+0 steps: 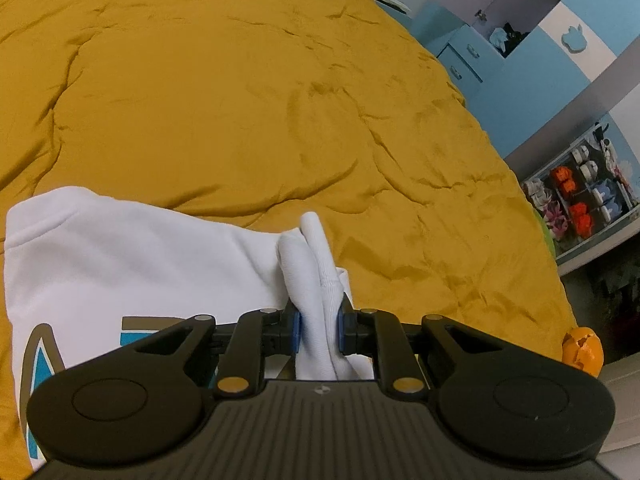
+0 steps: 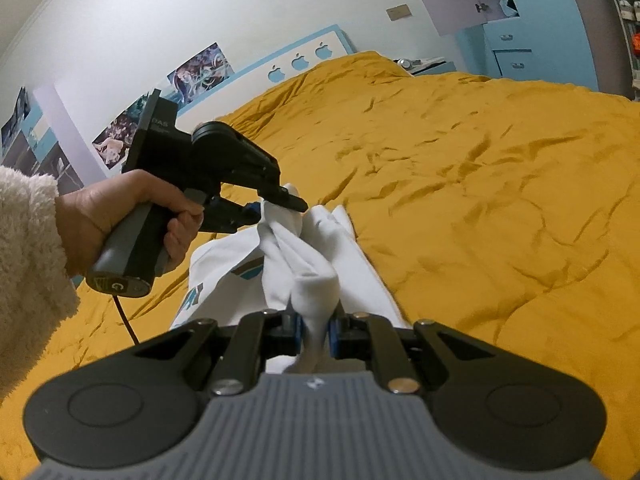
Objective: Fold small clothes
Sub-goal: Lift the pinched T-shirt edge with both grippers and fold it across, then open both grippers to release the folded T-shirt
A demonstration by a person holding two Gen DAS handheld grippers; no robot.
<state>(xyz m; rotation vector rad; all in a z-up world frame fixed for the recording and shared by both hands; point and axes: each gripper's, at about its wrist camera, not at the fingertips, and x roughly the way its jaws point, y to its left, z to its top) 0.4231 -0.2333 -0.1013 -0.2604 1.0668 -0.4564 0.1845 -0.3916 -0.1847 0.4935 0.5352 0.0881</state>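
Note:
A small white garment (image 1: 120, 260) with a blue and brown print lies on the mustard yellow bedspread (image 1: 240, 100). My left gripper (image 1: 318, 330) is shut on a bunched fold of its white cloth, which sticks up between the blue pads. In the right wrist view, my right gripper (image 2: 316, 334) is shut on another bunched part of the same garment (image 2: 312, 248). The left gripper (image 2: 276, 204) also shows there, held in a hand at the left, pinching the cloth's far edge. The cloth is lifted between the two grippers; its printed part (image 2: 224, 280) hangs toward the bed.
The wrinkled yellow bedspread (image 2: 480, 180) covers the whole bed. Blue drawers and a cupboard (image 1: 464, 60) stand past the bed's far right side. A shelf of small toys (image 1: 580, 196) is at the right. An orange object (image 1: 582, 350) sits by the bed's right edge.

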